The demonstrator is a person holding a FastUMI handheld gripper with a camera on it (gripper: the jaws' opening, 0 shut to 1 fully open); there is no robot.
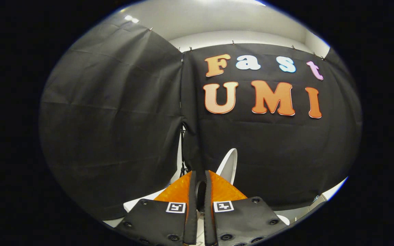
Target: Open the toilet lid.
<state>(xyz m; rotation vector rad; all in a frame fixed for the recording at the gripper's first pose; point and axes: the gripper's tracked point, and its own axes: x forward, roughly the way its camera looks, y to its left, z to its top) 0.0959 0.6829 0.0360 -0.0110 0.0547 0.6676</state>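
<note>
Gripper (200, 176): nearest item, pointing forward and somewhat upward toward the booth wall.
Fingers (183, 191): two, drawn close side by side, a narrow dark slit left between them along their length; tips nearly meeting; nothing seen pinched between them.
Markers (175, 207): one square black-and-white tag on each finger base, either side of the slit.
Finger bases: flat plates with round fasteners, one per finger, closest to the camera.
Lid (229, 164): white, oval, seen edge-on and raised, leaning toward the cloth; it rises just beyond the fingertips, slightly to their right, partly hidden by the right finger. Whether the fingers touch it cannot be told.
Toilet body (133, 205): white surfaces showing low on either side of the finger bases, left and right; shape mostly hidden by the gripper.
Stand (183, 157): thin dark pole with splayed legs, visible in the gap between the two cloth panels, behind and left of the lid.
Wall (115, 119): black cloth in two panels, meeting at a vertical seam above the fingers; creased, clipped along the top edge; directly behind the lid.
Ceiling (217, 17): pale, beyond the cloth's top edge, with a bright light spot at upper left.
</note>
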